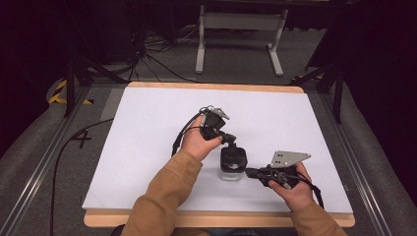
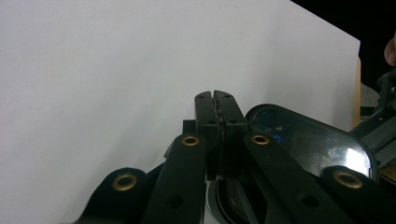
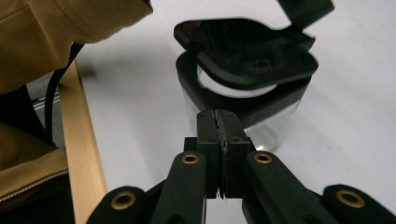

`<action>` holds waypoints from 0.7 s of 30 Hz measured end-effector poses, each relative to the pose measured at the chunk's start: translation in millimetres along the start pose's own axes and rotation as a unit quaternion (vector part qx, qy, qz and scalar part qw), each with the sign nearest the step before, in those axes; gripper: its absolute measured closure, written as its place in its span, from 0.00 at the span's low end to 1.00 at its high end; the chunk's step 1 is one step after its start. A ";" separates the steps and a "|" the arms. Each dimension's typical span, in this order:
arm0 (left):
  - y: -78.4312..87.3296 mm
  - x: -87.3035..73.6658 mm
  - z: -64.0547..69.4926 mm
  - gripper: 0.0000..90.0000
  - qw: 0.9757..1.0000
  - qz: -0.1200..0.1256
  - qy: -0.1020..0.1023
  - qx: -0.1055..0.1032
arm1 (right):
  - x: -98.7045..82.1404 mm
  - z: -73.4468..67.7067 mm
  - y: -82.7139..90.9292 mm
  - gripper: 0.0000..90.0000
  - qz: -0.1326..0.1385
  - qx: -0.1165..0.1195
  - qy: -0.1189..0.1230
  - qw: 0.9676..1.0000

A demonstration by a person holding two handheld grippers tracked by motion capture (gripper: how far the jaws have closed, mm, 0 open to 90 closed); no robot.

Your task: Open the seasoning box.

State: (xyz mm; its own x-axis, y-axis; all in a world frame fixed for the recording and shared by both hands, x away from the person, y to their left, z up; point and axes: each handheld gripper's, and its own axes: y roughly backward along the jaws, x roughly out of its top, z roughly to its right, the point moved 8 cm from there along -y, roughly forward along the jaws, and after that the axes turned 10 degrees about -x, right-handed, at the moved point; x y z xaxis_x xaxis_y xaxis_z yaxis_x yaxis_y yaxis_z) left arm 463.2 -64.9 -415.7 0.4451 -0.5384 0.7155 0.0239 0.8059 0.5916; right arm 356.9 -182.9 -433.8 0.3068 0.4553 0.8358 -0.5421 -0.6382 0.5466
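Note:
A small clear container point(image 1: 232, 171) with a black rim and a black hinged lid point(image 1: 233, 156) stands near the middle front of the white table. In the right gripper view the lid point(image 3: 252, 51) is tilted up off the rim point(image 3: 280, 100). My left gripper point(image 1: 230, 140) comes down from the far side onto the lid, jaws shut with nothing seen between them. In its own view the left gripper point(image 2: 215, 96) lies beside the glossy lid point(image 2: 308, 140). My right gripper point(image 1: 249, 172) is shut, its tips point(image 3: 218, 113) at the container's near wall.
The white table top point(image 1: 147, 147) has a wooden front edge point(image 3: 81, 140). A tan sleeve point(image 3: 56, 28) crosses in front of the container. A metal frame point(image 1: 241, 29) stands on the floor beyond the table, and cables point(image 1: 157, 54) lie there.

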 end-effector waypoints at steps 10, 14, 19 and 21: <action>1.0 4.4 6.6 0.97 1.000 0.017 -0.008 -0.017 | 8.9 0.8 -1.9 1.00 0.022 -0.012 -0.005 1.000; 12.8 8.0 18.5 0.97 0.999 0.020 -0.029 -0.002 | 10.2 1.6 -1.3 1.00 0.024 -0.010 -0.002 1.000; 39.8 8.7 42.5 0.98 0.998 0.038 -0.051 -0.006 | 15.8 1.6 -2.0 1.00 0.033 -0.010 0.003 0.999; 50.4 7.2 57.0 0.98 0.997 0.042 -0.062 -0.025 | 19.0 1.7 -2.5 1.00 0.039 -0.010 0.006 0.999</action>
State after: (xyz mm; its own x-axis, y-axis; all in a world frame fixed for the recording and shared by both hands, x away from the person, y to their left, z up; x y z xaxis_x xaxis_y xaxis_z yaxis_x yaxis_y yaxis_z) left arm 416.5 -42.2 -359.6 0.3330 -0.4925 0.8041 0.0364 0.8588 0.5110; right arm 365.4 -173.7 -419.2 0.2536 0.4130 0.8747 -0.5793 -0.6594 0.4793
